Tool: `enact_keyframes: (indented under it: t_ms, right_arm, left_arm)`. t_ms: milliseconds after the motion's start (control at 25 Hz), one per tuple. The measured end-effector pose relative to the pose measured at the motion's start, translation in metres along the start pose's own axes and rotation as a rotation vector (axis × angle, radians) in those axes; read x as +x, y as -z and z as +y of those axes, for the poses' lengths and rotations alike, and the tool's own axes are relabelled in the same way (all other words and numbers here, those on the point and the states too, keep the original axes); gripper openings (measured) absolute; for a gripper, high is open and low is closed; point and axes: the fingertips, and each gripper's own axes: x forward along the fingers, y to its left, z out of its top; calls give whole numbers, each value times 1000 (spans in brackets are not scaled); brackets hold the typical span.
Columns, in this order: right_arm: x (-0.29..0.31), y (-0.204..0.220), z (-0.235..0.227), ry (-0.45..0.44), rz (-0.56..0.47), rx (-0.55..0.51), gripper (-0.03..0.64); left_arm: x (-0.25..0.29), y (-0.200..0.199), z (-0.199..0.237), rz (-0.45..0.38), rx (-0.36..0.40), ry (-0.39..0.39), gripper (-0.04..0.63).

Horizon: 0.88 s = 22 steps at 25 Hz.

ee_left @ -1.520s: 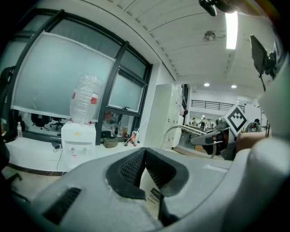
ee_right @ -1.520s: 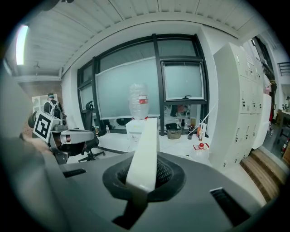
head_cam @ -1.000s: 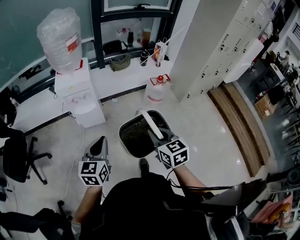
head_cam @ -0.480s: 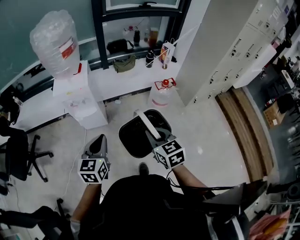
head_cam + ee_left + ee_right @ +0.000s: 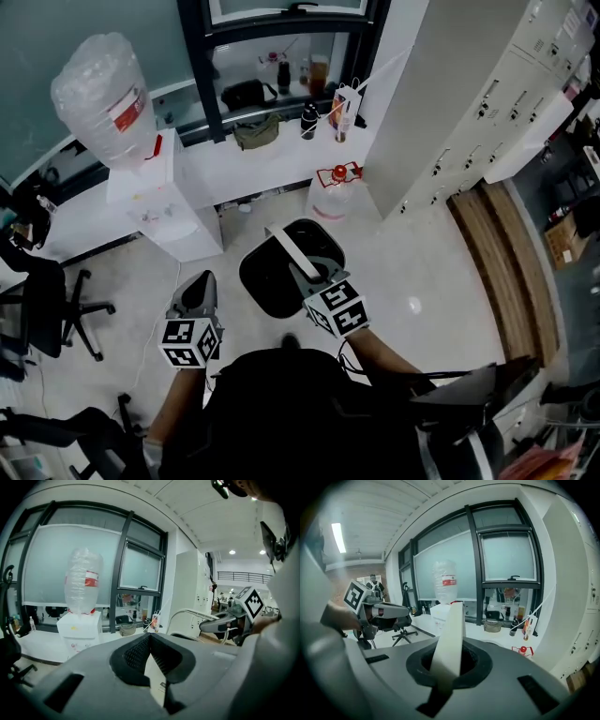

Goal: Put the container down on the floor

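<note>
The right claw (image 5: 315,274) is pinching the white handle (image 5: 450,639) of the black container (image 5: 267,281), which is hanging just ahead of and below it, clear of the floor (image 5: 422,253). The left claw (image 5: 199,292) is idling alongside, tips pressed together and empty.

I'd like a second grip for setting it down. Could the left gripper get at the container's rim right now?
Probably yes. The left gripper hangs empty just beside the container, with nothing between them. Its jaws are together, so they must open first.
</note>
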Motion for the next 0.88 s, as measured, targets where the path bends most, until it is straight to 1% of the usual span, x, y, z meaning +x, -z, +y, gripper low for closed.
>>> enact_keyframes:
  t_ms: [120, 280, 400, 640, 880]
  right_arm:
    - [4, -1, -13, -16, -5, -7, 8]
    - [8, -4, -28, -20, -11, -8, 8]
    - [15, -7, -35, -20, -16, -13, 8]
    - [36, -15, -48, -2, -3, -5, 8]
    - [66, -31, -59, 29, 9, 14, 8]
  left_arm:
    - [11, -2, -5, 4, -2, -10, 8]
    - [20, -3, -15, 16, 7, -1, 8]
    - [28, -5, -13, 16, 8, 1, 8]
    - [54, -6, 4, 14, -13, 29, 8]
    - [91, -25, 32, -7, -12, 72, 8]
